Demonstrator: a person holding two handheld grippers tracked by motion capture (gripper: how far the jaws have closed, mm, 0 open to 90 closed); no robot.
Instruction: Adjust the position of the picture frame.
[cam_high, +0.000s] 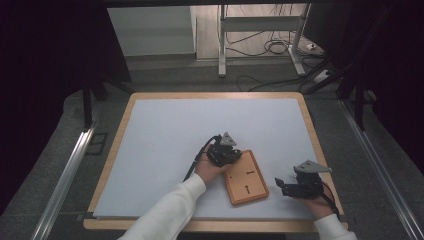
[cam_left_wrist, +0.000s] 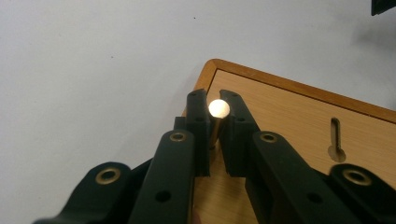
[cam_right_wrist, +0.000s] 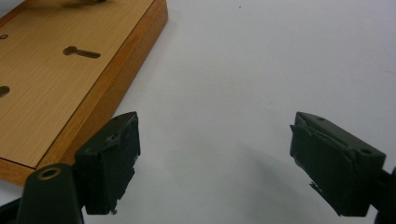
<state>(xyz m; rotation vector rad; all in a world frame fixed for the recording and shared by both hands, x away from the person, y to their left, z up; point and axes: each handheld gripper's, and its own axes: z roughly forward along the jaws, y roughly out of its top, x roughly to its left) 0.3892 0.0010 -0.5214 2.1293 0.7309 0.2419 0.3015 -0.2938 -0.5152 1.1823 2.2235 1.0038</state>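
At the near right of the tabletop (cam_high: 165, 135), a peg is pinched by the left tool (cam_high: 234, 156) at the wooden board's (cam_high: 246, 178) far corner.
Seen along the left tool (cam_left_wrist: 215, 122), the peg (cam_left_wrist: 218, 109) stands upright, its long axis vertical, clamped between the jaws; the right tool (cam_right_wrist: 212, 163) is held spread, beside the board (cam_right_wrist: 56, 70).

Smooth wooden board (cam_left_wrist: 299, 116), shiny brass peg (cam_left_wrist: 218, 108)

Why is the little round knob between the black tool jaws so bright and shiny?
In the left gripper view, light bounces off the knob's rounded top, so it glares almost white while the left tool stays dark and its near parts look soft. In the right gripper view, the right tool throws a faint shadow on the white table. The high view has dark edges.
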